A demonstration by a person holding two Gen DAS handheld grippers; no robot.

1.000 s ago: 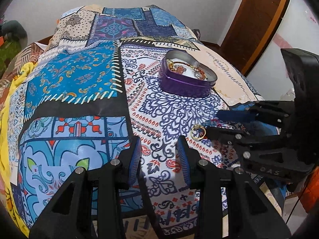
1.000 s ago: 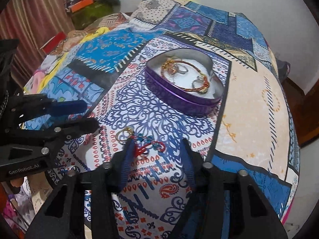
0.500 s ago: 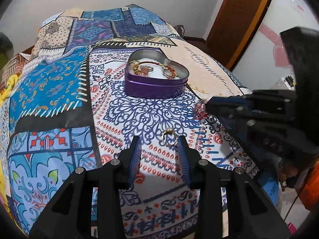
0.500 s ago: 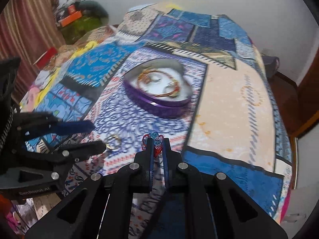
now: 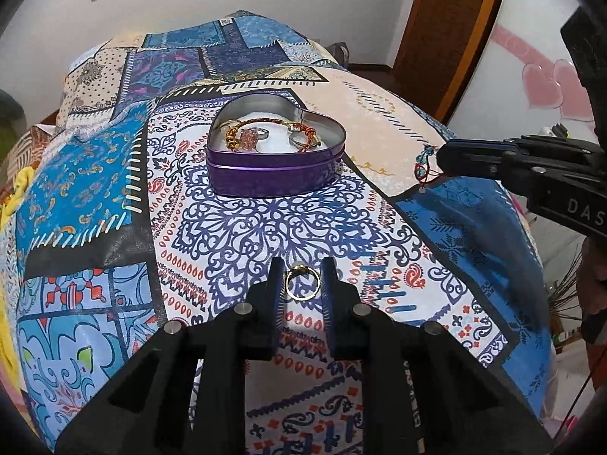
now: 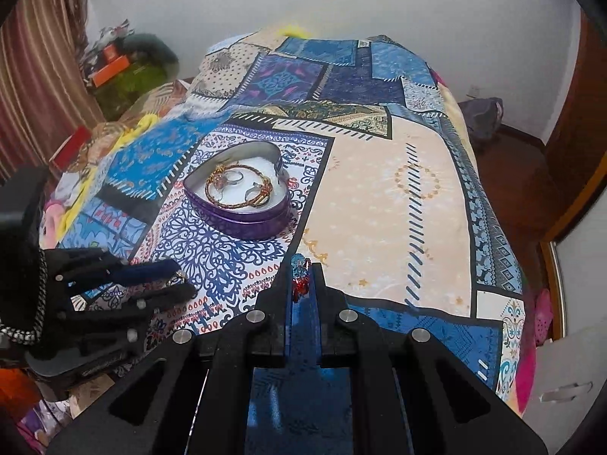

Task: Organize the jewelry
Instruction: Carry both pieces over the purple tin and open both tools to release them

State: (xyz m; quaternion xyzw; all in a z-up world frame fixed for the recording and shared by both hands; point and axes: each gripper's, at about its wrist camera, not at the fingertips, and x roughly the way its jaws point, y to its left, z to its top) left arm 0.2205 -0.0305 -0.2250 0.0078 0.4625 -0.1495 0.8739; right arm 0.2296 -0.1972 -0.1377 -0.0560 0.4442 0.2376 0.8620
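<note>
Left wrist view: the left gripper [image 5: 302,271] has its fingers closed on a gold ring [image 5: 302,283], which stands upright between the pads above the patterned bedspread [image 5: 114,174]. Beyond it sits a purple heart-shaped tin [image 5: 276,148], lid off, resting on the blue-and-white paisley panel of the spread. Inside the tin, on a white lining, lie a gold-and-red bracelet [image 5: 303,131] and silver rings [image 5: 261,132]. At right, the right gripper [image 5: 436,159] reaches in from the side, well apart from the tin, with a small blue-and-red beaded piece [image 5: 423,165] at its tip.

Right wrist view: the right gripper [image 6: 302,271] is clamped on the beaded piece [image 6: 299,275], blue beads above, red below, pinched between the narrowly spaced fingers and held above the spread [image 6: 379,197]. The tin [image 6: 239,193] lies ahead and to the left, with the bracelet [image 6: 237,185] looped around the rings [image 6: 233,178]. The left gripper [image 6: 178,282] appears at lower left, the ring [image 6: 178,275] just visible between its fingers.
</note>
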